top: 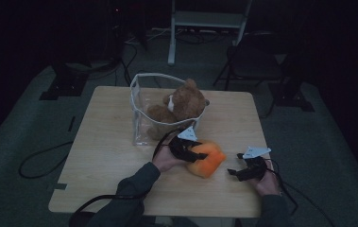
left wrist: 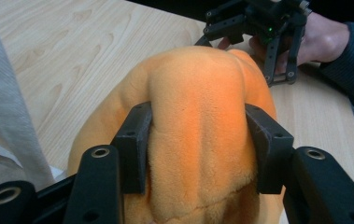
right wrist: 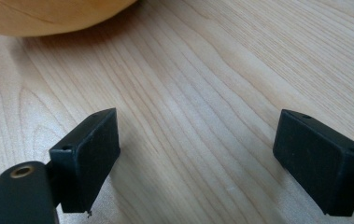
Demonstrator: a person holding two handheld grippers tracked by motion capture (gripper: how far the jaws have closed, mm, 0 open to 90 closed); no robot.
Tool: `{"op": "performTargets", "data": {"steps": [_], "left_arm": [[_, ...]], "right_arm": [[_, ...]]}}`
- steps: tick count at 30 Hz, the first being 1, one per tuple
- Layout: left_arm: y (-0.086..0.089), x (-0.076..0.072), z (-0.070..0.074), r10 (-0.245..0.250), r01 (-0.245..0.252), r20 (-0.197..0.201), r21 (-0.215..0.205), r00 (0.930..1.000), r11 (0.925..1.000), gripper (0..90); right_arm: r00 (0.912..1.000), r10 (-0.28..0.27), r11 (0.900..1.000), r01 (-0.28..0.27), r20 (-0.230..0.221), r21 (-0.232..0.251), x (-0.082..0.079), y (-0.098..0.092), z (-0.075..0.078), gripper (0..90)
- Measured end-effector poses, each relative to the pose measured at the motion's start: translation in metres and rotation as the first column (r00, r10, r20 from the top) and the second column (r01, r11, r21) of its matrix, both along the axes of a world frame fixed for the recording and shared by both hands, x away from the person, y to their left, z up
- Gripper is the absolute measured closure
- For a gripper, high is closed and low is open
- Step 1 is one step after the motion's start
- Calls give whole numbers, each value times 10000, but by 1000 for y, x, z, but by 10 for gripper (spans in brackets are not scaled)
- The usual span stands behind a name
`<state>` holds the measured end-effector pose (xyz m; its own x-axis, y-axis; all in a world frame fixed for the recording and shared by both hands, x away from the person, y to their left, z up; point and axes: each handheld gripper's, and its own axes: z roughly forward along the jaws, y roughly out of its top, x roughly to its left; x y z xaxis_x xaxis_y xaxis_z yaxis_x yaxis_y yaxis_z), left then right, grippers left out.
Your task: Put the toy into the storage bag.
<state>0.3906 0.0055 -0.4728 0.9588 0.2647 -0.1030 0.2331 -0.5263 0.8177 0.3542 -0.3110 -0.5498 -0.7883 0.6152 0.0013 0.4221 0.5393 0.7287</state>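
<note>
On table point(top: 106, 156), left gripper point(left wrist: 198, 140) fingers around orange plush point(left wrist: 198, 93).

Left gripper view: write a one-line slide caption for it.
Left hand-held gripper squeezes an orange plush toy on the wooden table, the right hand-held gripper waiting beyond.

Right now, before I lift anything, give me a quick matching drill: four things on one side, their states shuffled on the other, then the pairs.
Things:
1. left tongs
2. right tongs
3. brown teddy bear
4. orange plush toy

States:
A. sits inside the clear bag
B. lies on the wooden table, squeezed from both sides
C. open over bare wood
D. shut on soft orange fur

Pairs: 1-D, 2-C, 3-A, 4-B
</note>
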Motion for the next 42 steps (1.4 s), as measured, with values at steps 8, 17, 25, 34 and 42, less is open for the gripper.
{"op": "performTargets", "data": {"steps": [8,17,25,34,42], "left_arm": [[2,-3,7,-93,92,-33,-302,10000,9995,509],[7,-6,20,-184,181,-34,-880,9998,9960,522],[11,-10,31,-126,143,148,-1203,9998,9926,526],[16,-11,41,-199,218,145,-1486,9997,9887,526],[21,-12,50,-191,222,199,-1691,9996,9853,526]], "right_arm": [[10000,-13,10000,13,-9,9,0,0,0,139],[10000,-12,10000,12,-11,15,0,0,0,139],[10000,-17,10000,17,-19,7,0,0,0,139],[10000,-13,10000,13,-17,9,0,0,0,139],[10000,-15,10000,15,-20,8,0,0,0,139]]}}
